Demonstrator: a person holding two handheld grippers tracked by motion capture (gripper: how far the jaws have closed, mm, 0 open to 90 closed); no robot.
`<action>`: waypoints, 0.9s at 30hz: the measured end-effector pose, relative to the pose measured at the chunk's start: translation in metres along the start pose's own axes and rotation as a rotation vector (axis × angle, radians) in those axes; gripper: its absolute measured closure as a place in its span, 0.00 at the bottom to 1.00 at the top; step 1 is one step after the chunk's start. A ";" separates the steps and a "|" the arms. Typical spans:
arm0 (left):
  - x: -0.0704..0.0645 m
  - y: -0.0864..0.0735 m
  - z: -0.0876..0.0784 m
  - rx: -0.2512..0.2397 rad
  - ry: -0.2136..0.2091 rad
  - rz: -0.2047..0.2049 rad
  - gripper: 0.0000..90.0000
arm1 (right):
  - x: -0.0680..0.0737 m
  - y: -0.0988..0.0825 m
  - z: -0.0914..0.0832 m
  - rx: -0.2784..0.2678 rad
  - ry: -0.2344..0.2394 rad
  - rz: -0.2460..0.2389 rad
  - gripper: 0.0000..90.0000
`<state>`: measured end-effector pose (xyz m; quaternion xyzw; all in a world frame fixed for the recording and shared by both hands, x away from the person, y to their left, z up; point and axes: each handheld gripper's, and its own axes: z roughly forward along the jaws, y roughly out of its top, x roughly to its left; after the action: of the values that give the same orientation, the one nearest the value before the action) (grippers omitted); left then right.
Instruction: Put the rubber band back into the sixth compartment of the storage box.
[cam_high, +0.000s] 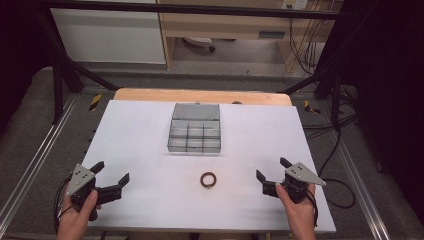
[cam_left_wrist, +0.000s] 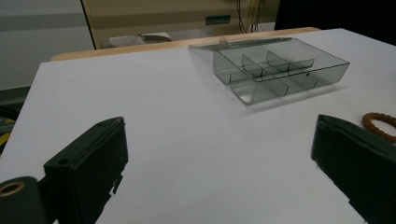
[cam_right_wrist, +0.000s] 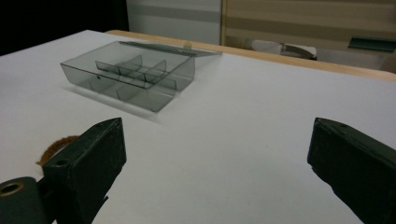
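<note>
One white table (cam_high: 150, 150) carries one clear plastic box (cam_high: 195, 135) with small compartments, its lid open, well ahead of both claws. One brown bead bracelet (cam_high: 208, 179) lies between the left claw (cam_high: 111, 176) and the right claw (cam_high: 272, 175), nearer the right. Both claws are wide open and empty, with nothing between them and the bracelet.

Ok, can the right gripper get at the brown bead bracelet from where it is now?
Probably yes. The right gripper stands open, with bare white table between it and the bead bracelet. The compartment box sits farther back, out of the way.
</note>
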<state>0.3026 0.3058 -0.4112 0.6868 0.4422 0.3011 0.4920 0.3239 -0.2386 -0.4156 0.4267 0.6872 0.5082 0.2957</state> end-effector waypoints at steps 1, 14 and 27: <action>0.000 0.000 0.000 0.000 0.000 0.000 0.05 | 0.002 0.002 0.001 -0.010 0.008 0.004 0.06; 0.001 -0.002 0.002 0.012 0.004 0.001 0.05 | 0.002 0.058 0.029 -0.066 0.060 -0.007 0.04; -0.001 -0.001 0.002 0.009 -0.007 0.000 0.05 | 0.046 0.057 0.061 -0.028 0.158 -0.061 0.04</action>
<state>0.3032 0.3048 -0.4130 0.6901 0.4419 0.2965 0.4904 0.3698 -0.1641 -0.3790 0.3598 0.7140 0.5405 0.2620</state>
